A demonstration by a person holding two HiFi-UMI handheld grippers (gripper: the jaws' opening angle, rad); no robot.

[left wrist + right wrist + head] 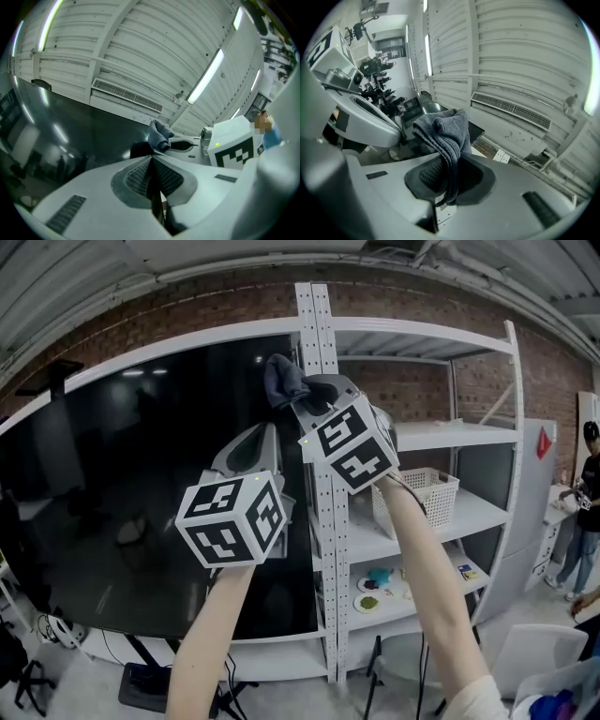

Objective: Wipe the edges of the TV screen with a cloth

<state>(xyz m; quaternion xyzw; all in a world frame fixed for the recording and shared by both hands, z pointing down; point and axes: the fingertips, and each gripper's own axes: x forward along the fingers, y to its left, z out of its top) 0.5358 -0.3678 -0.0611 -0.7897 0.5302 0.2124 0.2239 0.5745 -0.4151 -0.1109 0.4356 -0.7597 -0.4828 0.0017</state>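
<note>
Two hand-held grippers are raised in front of a large TV screen [141, 484]. The left gripper [255, 448], lower and further left, has its ribbed dark pads pressed together with nothing between them. The right gripper [305, 397], higher up, has its jaws closed on a cloth [285, 379], a soft grey-blue towelling piece bunched into thick folds that spill over the jaw tips.

The cloth sits at the upper right corner of the screen, making the right gripper clearly the nearer tool to the edges; whether the fabric is touching the frame cannot be made out. From that corner, the right edge runs straight down, and the top edge sweeps away to the left. A wipe would likely follow either line, with the cloth's loose folds bearing on the rim.

The screen is glossy black glass that mirrors ceiling strip lights and has a pale border. Just beside its right edge stands a white perforated metal post [319, 310] carrying white shelves [441, 435], one of which holds a white lattice basket [431, 491]. Behind it all is a brick wall [187, 310].
</note>
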